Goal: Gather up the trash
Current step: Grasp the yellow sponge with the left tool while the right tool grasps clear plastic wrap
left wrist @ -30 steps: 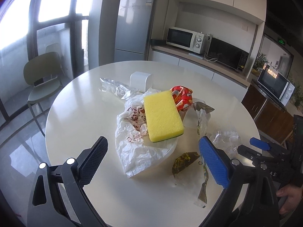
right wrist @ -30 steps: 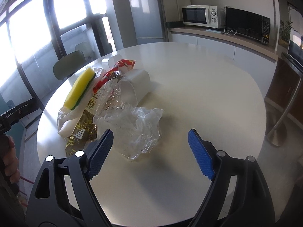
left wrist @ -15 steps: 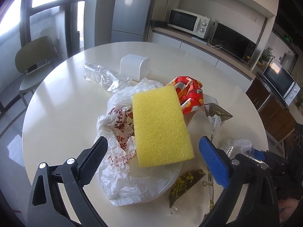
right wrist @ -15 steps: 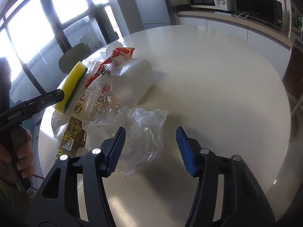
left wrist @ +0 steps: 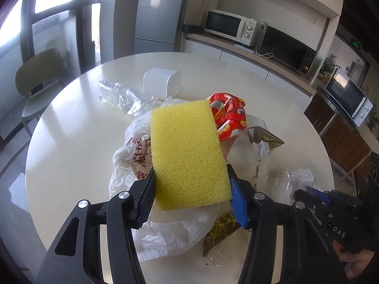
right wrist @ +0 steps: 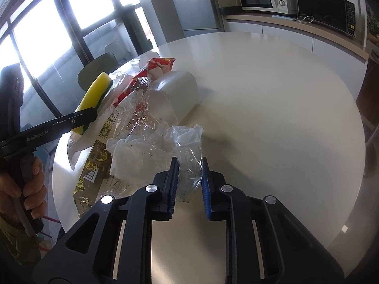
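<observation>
My left gripper (left wrist: 191,189) is shut on the near end of a yellow sponge (left wrist: 187,153), which lies over a white plastic bag (left wrist: 132,165) and a red snack wrapper (left wrist: 229,116). The sponge also shows in the right wrist view (right wrist: 94,94), with the left gripper's finger clamped on it. My right gripper (right wrist: 188,177) has closed on a crumpled clear plastic wrapper (right wrist: 163,146) on the round white table (right wrist: 272,118). A brown and gold wrapper (right wrist: 94,165) lies beside it.
A white container (right wrist: 175,94) lies on its side among the trash. A white box (left wrist: 162,80) and another clear wrapper (left wrist: 123,94) sit farther back. A green chair (left wrist: 38,75) stands left of the table. Counter with microwaves (left wrist: 227,26) is behind.
Both grippers moved forward and closed: the left onto the yellow sponge, the right onto the clear plastic wrapper. Both were open a second ago.
</observation>
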{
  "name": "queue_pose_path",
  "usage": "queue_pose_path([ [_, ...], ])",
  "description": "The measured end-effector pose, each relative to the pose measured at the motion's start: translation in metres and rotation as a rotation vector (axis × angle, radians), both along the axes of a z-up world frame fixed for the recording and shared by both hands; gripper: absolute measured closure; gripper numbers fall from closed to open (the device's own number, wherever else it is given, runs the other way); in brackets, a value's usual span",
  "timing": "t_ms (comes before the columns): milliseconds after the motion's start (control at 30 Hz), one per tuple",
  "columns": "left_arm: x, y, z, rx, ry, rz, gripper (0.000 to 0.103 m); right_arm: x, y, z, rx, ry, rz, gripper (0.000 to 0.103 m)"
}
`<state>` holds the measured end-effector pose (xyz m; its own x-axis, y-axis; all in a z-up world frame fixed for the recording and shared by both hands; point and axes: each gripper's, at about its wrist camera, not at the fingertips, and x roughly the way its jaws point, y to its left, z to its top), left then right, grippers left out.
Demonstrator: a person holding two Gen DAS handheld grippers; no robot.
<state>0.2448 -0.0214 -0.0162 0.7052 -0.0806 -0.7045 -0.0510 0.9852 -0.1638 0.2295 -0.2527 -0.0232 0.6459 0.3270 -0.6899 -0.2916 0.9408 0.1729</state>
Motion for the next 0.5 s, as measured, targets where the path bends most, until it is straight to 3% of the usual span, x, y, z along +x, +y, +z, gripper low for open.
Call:
queue_pose_path([
  [233,-0.027,0.009,0.019,-0.031,-0.066,0.019,0.05,-0.025,-0.005,0.022,-0.007,-0.073,-0.019,0.087],
  [500,-0.07,0.009,0.031,-0.045,-0.119,0.001,0.05,-0.059,0.0,0.026,-0.002,-0.09,-0.011,0.087],
])
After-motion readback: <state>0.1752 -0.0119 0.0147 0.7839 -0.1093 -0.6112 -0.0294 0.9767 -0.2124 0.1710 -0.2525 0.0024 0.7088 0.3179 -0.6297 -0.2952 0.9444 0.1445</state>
